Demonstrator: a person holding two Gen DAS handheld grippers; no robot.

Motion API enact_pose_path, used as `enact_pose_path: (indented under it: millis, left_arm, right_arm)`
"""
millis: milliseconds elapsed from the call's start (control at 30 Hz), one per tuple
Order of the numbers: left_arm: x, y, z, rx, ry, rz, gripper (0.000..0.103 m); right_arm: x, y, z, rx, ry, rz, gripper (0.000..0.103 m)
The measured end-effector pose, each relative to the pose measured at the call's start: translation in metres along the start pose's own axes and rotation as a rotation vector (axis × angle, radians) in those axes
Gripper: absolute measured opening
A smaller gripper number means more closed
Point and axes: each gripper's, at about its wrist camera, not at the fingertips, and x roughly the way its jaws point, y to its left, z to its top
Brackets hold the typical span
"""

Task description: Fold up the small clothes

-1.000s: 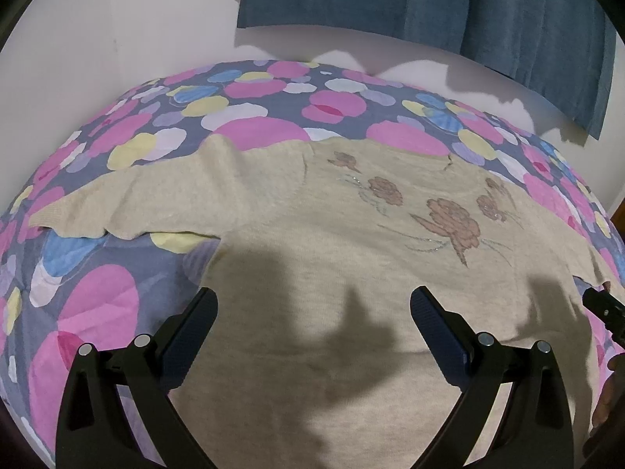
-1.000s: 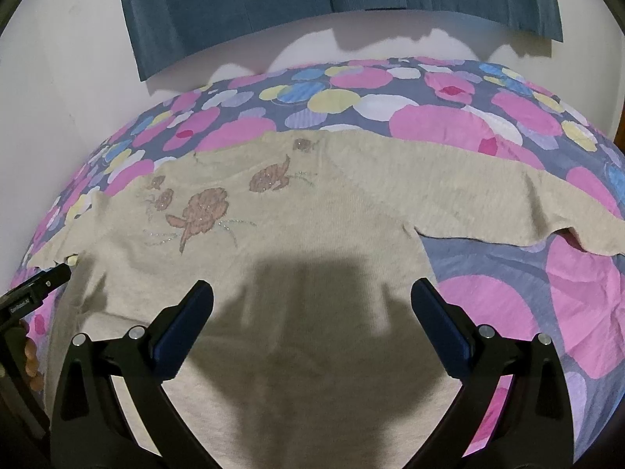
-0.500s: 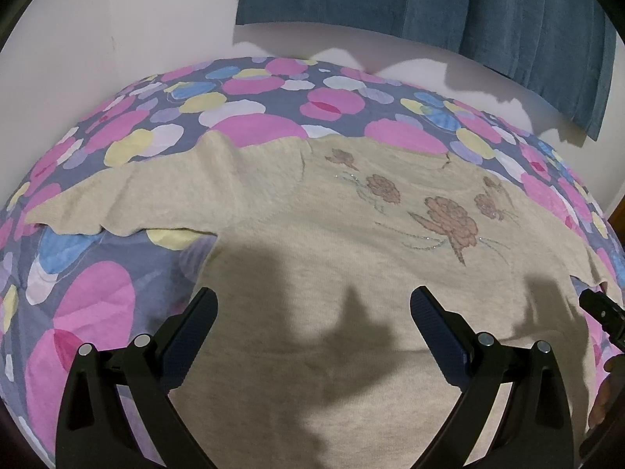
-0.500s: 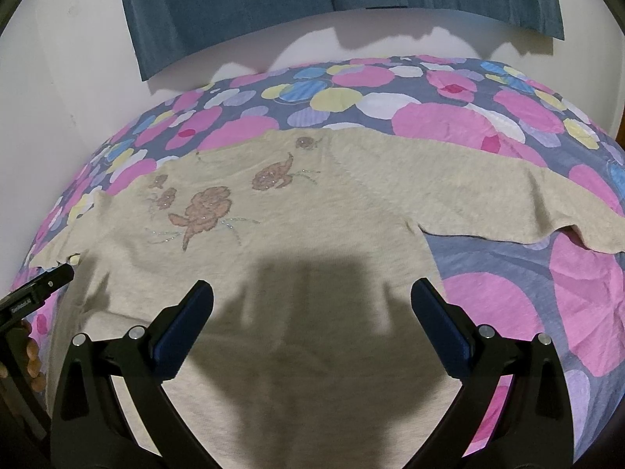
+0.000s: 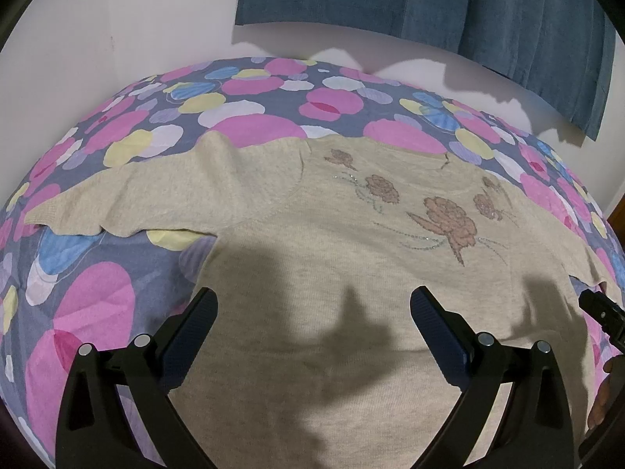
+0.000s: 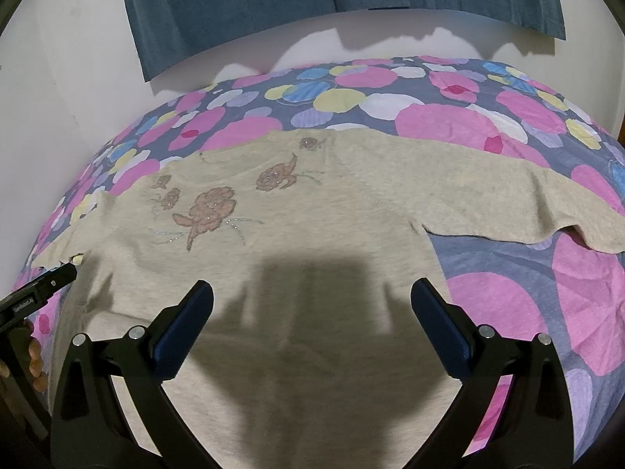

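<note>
A small beige knit sweater (image 5: pixel 312 234) with brown flower embroidery lies spread flat, front up, on the bedspread; it also shows in the right wrist view (image 6: pixel 312 226). Its left sleeve (image 5: pixel 129 203) stretches out to the left and its right sleeve (image 6: pixel 508 203) to the right. My left gripper (image 5: pixel 312 305) is open and empty, hovering over the sweater's lower body. My right gripper (image 6: pixel 312 297) is open and empty over the same area. Each gripper's tip shows at the edge of the other's view, the right one in the left wrist view (image 5: pixel 601 308).
The sweater lies on a bedspread (image 5: pixel 97 312) with pink, blue and yellow circles on grey. A white wall (image 5: pixel 97 39) stands behind, with a dark blue curtain (image 5: pixel 429 0) hanging above. The bedspread also shows in the right wrist view (image 6: pixel 508 305).
Both grippers have drifted back a little and stayed open; the sweater sits slightly higher in the left view. Nothing was grasped.
</note>
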Motion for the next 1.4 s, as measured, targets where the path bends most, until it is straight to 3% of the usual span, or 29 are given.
enact_pose_path:
  millis: [400, 633, 767, 1000, 1167, 1200, 1300, 1400]
  left_arm:
    - [0.0, -0.002, -0.001, -0.002, 0.003, -0.009, 0.098]
    - [0.001, 0.003, -0.007, -0.103, 0.006, -0.162, 0.098]
    - [0.002, 0.006, -0.008, -0.134, 0.009, -0.167, 0.098]
    - [0.008, 0.023, -0.003, -0.192, 0.052, -0.196, 0.098]
    - [0.008, 0.036, 0.001, -0.198, 0.028, -0.196, 0.098]
    - [0.008, 0.037, 0.002, -0.197, 0.024, -0.192, 0.098]
    - [0.009, 0.045, 0.005, -0.209, 0.019, -0.187, 0.098]
    - [0.013, 0.051, 0.007, -0.221, 0.023, -0.176, 0.098]
  right_arm:
    - [0.001, 0.001, -0.001, 0.001, -0.004, -0.001, 0.101]
    - [0.003, 0.004, 0.001, 0.031, -0.001, 0.019, 0.101]
    - [-0.002, -0.011, 0.008, 0.08, -0.012, 0.033, 0.101]
    - [-0.022, -0.079, 0.025, 0.241, -0.08, 0.017, 0.101]
    - [-0.056, -0.171, 0.024, 0.465, -0.185, -0.064, 0.1]
    - [-0.062, -0.192, 0.02, 0.523, -0.203, -0.079, 0.098]
    - [-0.076, -0.255, 0.0, 0.719, -0.232, -0.115, 0.075]
    - [-0.079, -0.307, -0.028, 0.911, -0.241, -0.114, 0.069]
